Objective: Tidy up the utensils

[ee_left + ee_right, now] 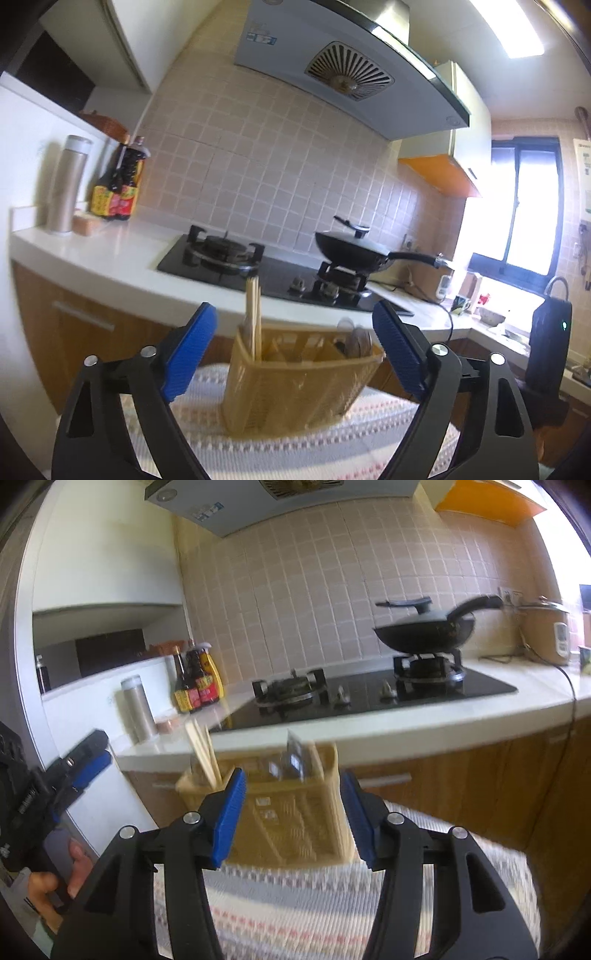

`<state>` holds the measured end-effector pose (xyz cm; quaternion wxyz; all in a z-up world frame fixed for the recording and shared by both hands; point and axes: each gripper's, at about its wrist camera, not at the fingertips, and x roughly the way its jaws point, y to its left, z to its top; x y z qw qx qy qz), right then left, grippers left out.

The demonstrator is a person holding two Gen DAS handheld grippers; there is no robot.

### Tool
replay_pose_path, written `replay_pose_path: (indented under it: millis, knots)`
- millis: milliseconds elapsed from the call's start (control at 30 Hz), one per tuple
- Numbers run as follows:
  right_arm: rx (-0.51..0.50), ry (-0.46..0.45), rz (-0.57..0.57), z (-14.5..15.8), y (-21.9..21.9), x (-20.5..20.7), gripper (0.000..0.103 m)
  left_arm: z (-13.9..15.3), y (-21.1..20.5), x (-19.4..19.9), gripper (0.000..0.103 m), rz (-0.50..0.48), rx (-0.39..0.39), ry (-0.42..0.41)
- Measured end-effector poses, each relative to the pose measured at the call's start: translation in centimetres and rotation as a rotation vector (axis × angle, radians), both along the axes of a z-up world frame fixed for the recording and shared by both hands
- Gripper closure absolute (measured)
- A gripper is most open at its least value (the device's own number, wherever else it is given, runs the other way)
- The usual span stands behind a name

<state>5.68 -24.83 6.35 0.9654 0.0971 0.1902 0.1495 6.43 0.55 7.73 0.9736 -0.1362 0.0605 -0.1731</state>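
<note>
A yellow slatted utensil basket [295, 384] stands on a striped woven cloth [332, 443]. Wooden chopsticks [253, 314] stick up from its left compartment, and blurred metal utensils [356, 341] sit in the right one. My left gripper [293, 310] is open, short of the basket, with nothing between its blue pads. In the right wrist view the same basket [295, 819] holds the chopsticks [203, 753] and metal utensils [295, 760]. My right gripper [292, 779] is open just in front of the basket and holds nothing. The left gripper [90, 755] shows at the left, held by a hand [48, 882].
Behind the basket runs a white counter [110, 266] with a black gas hob [236, 258] and a black wok [354, 251] on the right burner. Sauce bottles [118, 184] and a steel flask [68, 184] stand at the counter's left end. A rice cooker [546, 631] stands at the right.
</note>
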Motion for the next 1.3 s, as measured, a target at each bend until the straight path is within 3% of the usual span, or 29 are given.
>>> replay_pose_path:
  millis: [133, 267, 400, 533, 667, 900, 967, 1300]
  knots:
    - [-0.063, 0.011, -0.059, -2.4, 0.7, -2.7, 0.04, -1.8, -0.6, -3.0, 0.011, 0.081, 0.03, 0.008]
    - [-0.141, -0.047, -0.17, -4.1, 1.3, -4.5, 0.026, -4.1, -1.4, -4.8, 0.008, 0.159, 0.056, 0.022]
    - [-0.137, -0.074, -0.226, -4.8, 1.0, -4.9, 0.024, -5.7, -2.2, -5.3, 0.008, 0.233, 0.082, 0.018]
    - [-0.175, -0.095, -0.227, -5.5, 1.1, -4.9, 0.023, -6.7, -3.3, -5.5, 0.008, 0.308, 0.166, -0.004]
    - [-0.19, -0.058, -0.185, -6.1, 1.5, -3.9, 0.022, -7.1, -3.8, -5.2, 0.008, 0.324, 0.227, 0.008]
    - [-0.175, -0.005, -0.161, -6.7, 1.4, -2.9, 0.021, -7.6, -4.3, -4.6, 0.008, 0.332, 0.267, 0.046]
    - [-0.178, 0.007, -0.161, -6.8, 1.4, -2.7, 0.016, -7.8, -4.3, -4.3, 0.008, 0.324, 0.266, 0.065]
    - [-0.191, -0.01, -0.192, -6.8, 1.6, -3.2, 0.01, -8.1, -3.3, -3.9, 0.008, 0.34, 0.232, 0.111]
